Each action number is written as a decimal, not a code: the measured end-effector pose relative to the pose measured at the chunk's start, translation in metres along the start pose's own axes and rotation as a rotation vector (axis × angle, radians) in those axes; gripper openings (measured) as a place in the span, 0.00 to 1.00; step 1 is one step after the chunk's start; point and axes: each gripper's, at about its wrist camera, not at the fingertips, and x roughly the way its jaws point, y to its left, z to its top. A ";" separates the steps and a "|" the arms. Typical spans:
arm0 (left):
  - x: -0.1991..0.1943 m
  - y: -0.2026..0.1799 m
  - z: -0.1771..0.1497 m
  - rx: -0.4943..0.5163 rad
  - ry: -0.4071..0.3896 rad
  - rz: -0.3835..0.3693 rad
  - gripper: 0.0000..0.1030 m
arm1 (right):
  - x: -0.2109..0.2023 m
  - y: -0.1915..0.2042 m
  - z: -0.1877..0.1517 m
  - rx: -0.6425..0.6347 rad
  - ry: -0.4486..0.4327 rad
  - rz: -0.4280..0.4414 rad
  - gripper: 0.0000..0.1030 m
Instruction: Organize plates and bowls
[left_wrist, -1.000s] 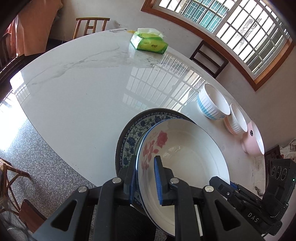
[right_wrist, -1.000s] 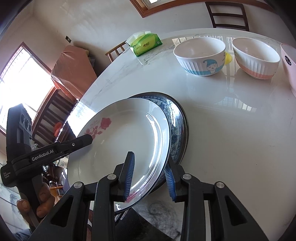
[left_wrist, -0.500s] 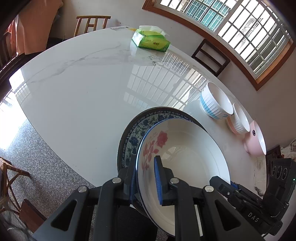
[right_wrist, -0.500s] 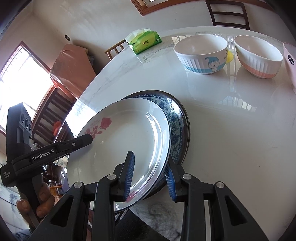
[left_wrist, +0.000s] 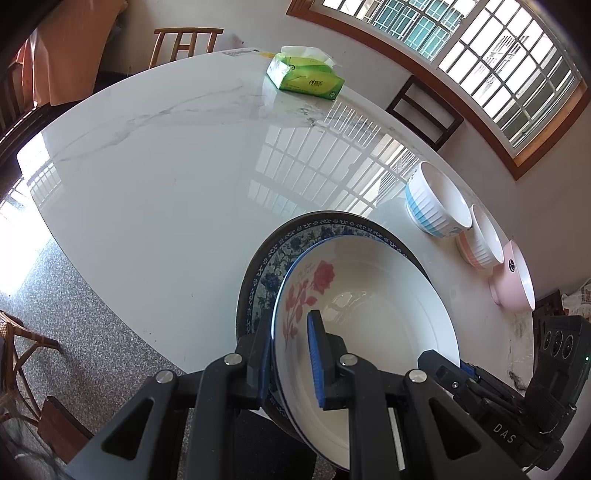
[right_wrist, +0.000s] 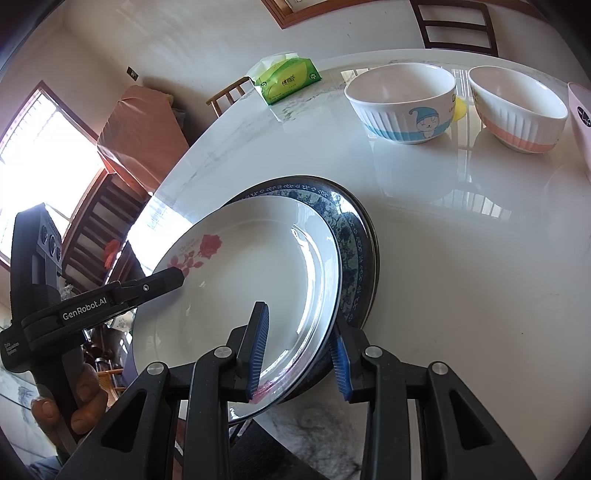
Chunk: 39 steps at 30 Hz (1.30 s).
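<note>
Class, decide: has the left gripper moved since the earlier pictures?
Yes, slightly. In its own view the tissue pack and blue-striped bowl have drifted right, so the left gripper has shifted or swung left.

Bright daylight pours in from the barred window (left_wrist: 491, 62), whose grid is mirrored as glare on the glossy desk (left_wrist: 155, 177). A second window (right_wrist: 40, 147) is blown out. Fisheye bending and dark vignetting mark the edges; focus is sharp.

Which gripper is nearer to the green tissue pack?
Neither clearly. The left gripper and right gripper hold opposite rims of the rose plate; the tissue pack lies far across the table.
</note>
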 end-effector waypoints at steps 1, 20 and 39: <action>0.001 0.001 0.001 -0.001 0.001 0.001 0.16 | 0.000 0.000 0.000 0.000 0.000 -0.001 0.31; 0.014 0.002 0.006 -0.006 0.016 0.012 0.16 | 0.008 0.010 0.004 -0.055 -0.027 -0.050 0.31; 0.014 0.005 0.005 0.020 -0.018 0.011 0.19 | 0.015 0.019 0.001 -0.183 -0.095 -0.121 0.30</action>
